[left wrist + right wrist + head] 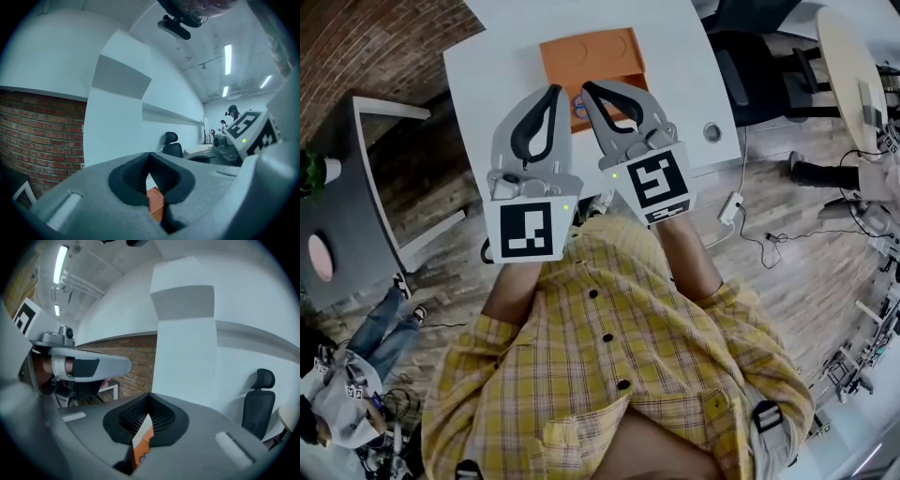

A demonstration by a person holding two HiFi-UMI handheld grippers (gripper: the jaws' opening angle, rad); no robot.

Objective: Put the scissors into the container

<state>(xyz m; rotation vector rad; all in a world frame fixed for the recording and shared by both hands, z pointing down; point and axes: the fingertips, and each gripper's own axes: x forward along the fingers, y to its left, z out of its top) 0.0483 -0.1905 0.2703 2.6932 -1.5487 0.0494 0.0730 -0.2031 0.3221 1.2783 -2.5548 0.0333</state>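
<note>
The left tongs (554,91) and right tongs (588,87) are held clenched and empty above the table (675,56). Of the scissors (578,106) only blue handle loops are seen, at the near edge of the orange container (591,52). Their long axis cannot be told.

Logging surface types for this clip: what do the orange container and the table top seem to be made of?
Orange container: likely moulded plastic with a matte finish, going by its even colour and rounded pressed-in recesses. Table: smooth white top, probably laminate or painted board. It looks flat and uniform with no visible grain, but that leaves the material open.
</note>
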